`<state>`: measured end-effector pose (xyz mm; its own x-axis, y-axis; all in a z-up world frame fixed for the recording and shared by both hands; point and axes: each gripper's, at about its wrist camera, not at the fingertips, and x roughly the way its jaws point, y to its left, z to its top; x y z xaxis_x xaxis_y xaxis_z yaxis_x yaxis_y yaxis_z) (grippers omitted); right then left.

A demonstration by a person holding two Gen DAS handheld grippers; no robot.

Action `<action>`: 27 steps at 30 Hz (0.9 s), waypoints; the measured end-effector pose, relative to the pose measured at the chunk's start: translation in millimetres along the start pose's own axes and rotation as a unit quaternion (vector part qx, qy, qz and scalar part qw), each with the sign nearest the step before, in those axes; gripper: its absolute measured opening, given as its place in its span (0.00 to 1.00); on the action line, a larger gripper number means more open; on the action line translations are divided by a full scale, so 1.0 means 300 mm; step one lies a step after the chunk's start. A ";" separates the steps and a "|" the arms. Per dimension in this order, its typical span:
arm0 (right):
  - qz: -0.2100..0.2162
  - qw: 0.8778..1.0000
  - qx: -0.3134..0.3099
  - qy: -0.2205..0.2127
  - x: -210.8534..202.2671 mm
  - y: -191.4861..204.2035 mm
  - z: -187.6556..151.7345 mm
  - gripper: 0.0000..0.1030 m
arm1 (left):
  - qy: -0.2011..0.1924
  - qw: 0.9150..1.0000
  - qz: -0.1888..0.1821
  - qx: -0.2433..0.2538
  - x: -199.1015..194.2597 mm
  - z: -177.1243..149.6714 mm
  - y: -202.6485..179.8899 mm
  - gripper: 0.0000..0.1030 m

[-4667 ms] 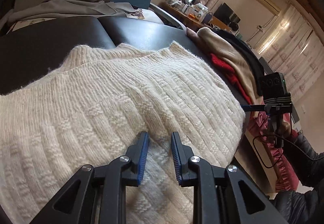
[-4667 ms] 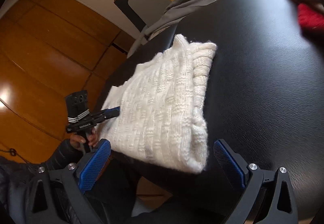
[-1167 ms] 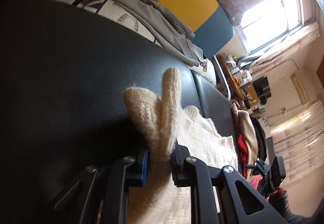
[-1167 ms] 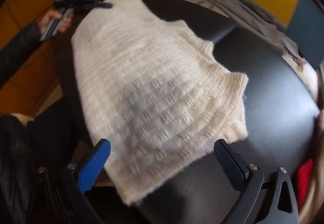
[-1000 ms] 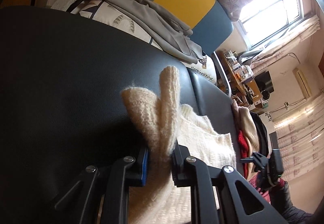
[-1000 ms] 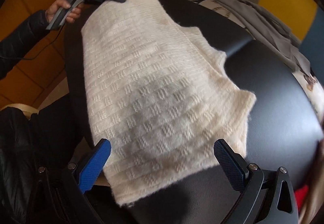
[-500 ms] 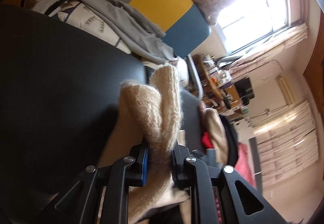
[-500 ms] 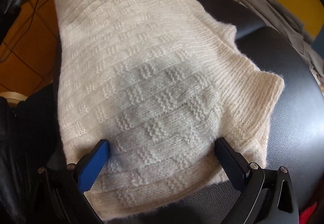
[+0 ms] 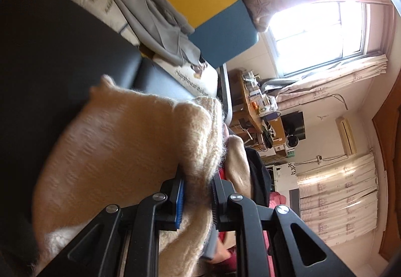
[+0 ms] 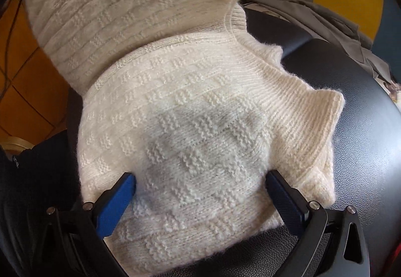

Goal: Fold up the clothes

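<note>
Cream knit sweater (image 10: 190, 111) on black padded surface (image 10: 363, 126), right claw (image 10: 200, 186) wide apart, pressed on it

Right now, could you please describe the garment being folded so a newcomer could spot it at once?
On the black padded table lies a cream knit sweater, one end lifted by the left gripper. Unlike the smooth grey clothing behind, it is fuzzy, with a basketweave texture.

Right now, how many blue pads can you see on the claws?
3. Two are on the right claw, one pad at each side of the sweater. One pad shows on the left claw; its partner is hidden by the sweater.
</note>
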<state>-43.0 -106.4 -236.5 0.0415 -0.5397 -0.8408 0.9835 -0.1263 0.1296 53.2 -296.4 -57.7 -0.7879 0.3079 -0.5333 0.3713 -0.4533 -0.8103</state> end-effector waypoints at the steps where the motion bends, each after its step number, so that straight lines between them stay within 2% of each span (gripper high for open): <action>1: 0.001 1.000 0.001 -0.004 -0.002 0.000 -0.005 1.00 | 0.006 1.000 0.002 0.000 0.036 -0.013 -0.012 0.16; 8: 0.013 0.999 0.013 -0.027 -0.019 -0.011 -0.044 1.00 | 0.043 0.998 0.005 -0.042 0.230 -0.101 0.013 0.16; 16: 0.015 0.999 0.017 -0.042 -0.031 -0.011 -0.082 1.00 | 0.061 0.996 0.010 -0.064 0.363 -0.158 0.070 0.16; 19: 0.013 0.999 0.019 -0.047 -0.035 -0.010 -0.094 1.00 | 0.080 0.994 0.014 -0.069 0.414 -0.173 0.101 0.15; 23: -0.007 0.999 0.005 -0.050 -0.042 0.014 -0.111 1.00 | 0.091 0.994 0.023 -0.063 0.463 -0.179 0.114 0.16; 27: -0.039 0.998 -0.012 -0.054 -0.071 0.045 -0.138 1.00 | 0.110 0.991 0.012 -0.073 0.484 -0.173 0.117 0.18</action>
<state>-23.3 -62.1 -238.4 -0.0538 -0.6160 -0.7859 0.9869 -0.1529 0.0523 -22.8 -224.2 -176.1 -0.6577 0.4807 -0.5799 0.4691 -0.3410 -0.8147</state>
